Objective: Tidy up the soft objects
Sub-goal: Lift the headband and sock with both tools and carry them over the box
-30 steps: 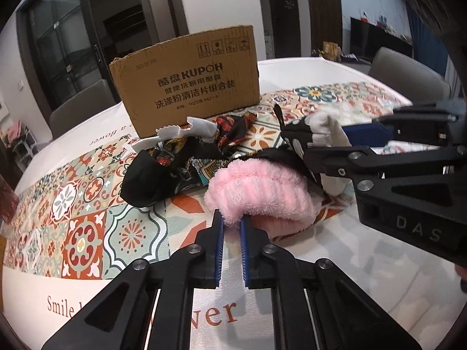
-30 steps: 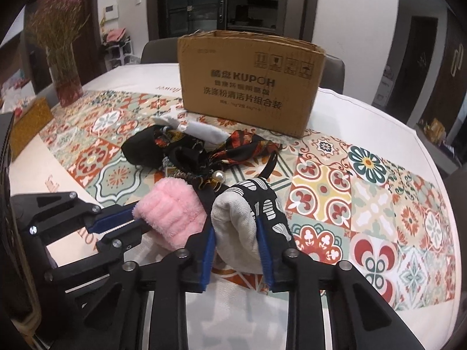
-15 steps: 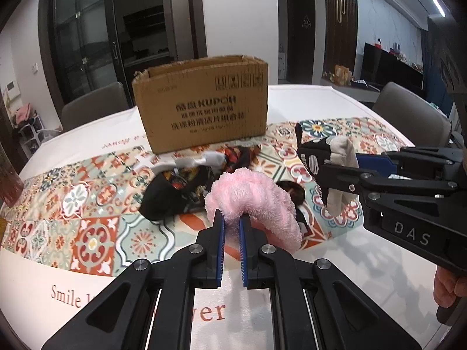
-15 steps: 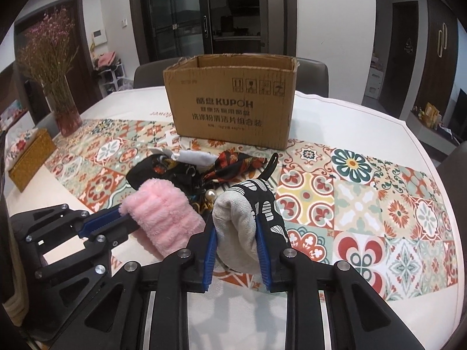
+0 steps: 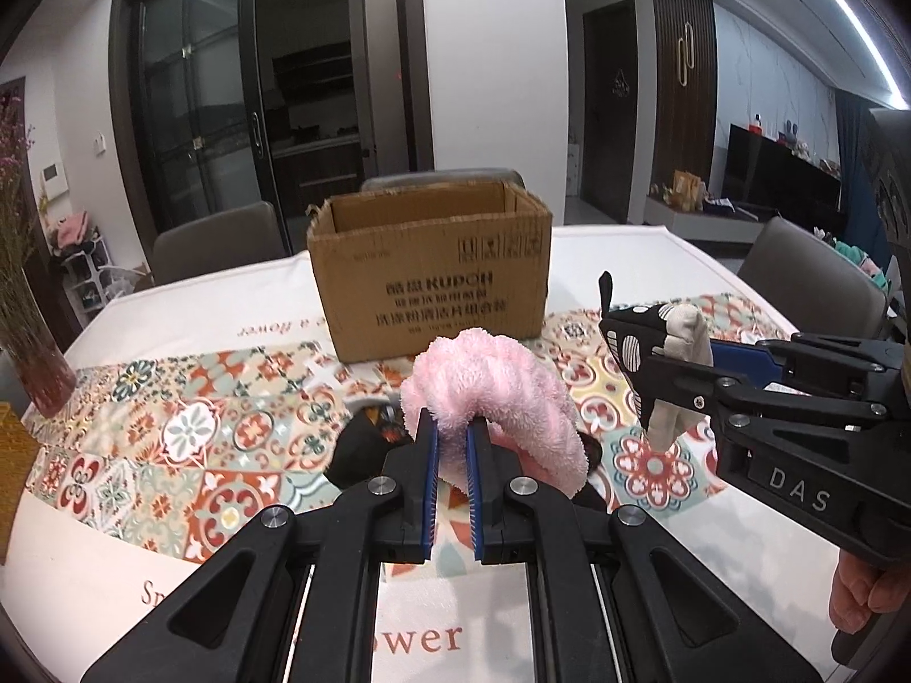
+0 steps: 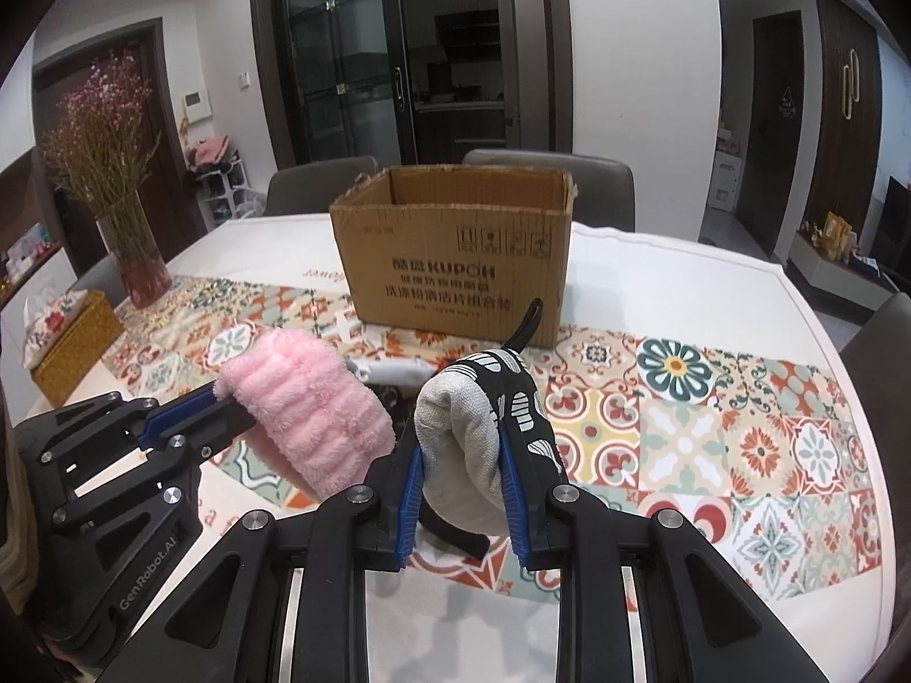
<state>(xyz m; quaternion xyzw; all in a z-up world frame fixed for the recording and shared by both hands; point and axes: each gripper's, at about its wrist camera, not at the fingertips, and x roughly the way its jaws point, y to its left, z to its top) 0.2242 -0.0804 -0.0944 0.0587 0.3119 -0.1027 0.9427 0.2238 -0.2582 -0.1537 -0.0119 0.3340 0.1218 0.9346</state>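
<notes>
Left gripper (image 5: 451, 439) – we're clamping the pink fluffy band (image 5: 495, 393); right gripper (image 6: 461, 464) is pinching the oven mitt (image 6: 484, 427), both above the tbl (image 6: 712, 296).

We note even, cool indoor light in both views. A ceiling light strip (image 5: 842, 17) glows at the upper right of the left wrist view. Shadows on the table (image 6: 655, 250) are soft and faint. Glass doors (image 6: 353, 57) behind stay dark, with small reflections. Fisheye bending curves walls and door frames; black vignette fills the corners. Focus is sharp at centre, with slight blur below the pink fabric (image 5: 495, 393).
</notes>
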